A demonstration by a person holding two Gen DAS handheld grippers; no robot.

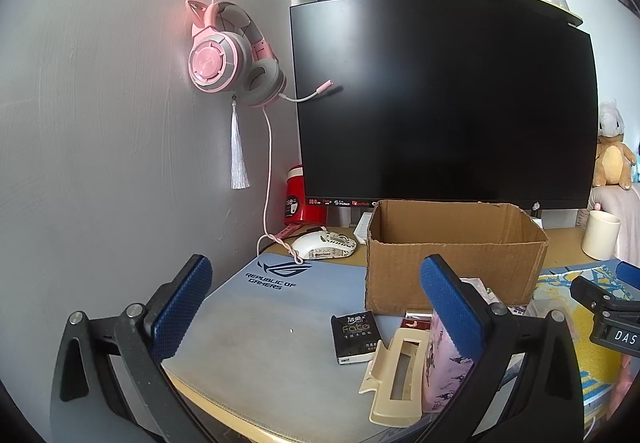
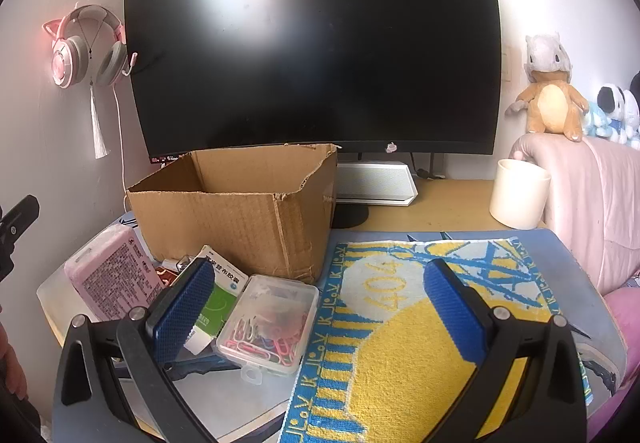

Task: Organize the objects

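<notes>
In the left wrist view, the left gripper [image 1: 316, 317] is seen with its fingers spread wide and nothing between them. The cardboard box [image 1: 452, 271] is taken as the landmark; what shows of its inside looks empty. In front of it, a dark packet [image 1: 354, 337], a cream holder [image 1: 396, 375] and a pink pack [image 1: 444, 367] lie unsorted.

In the right wrist view, the right gripper [image 2: 320, 307] is likewise held wide and empty. In front of the box, a clear case of paper clips [image 2: 268, 323] and a green-and-white carton [image 2: 220, 295] remain out. The sorting is judged hardly begun.
</notes>
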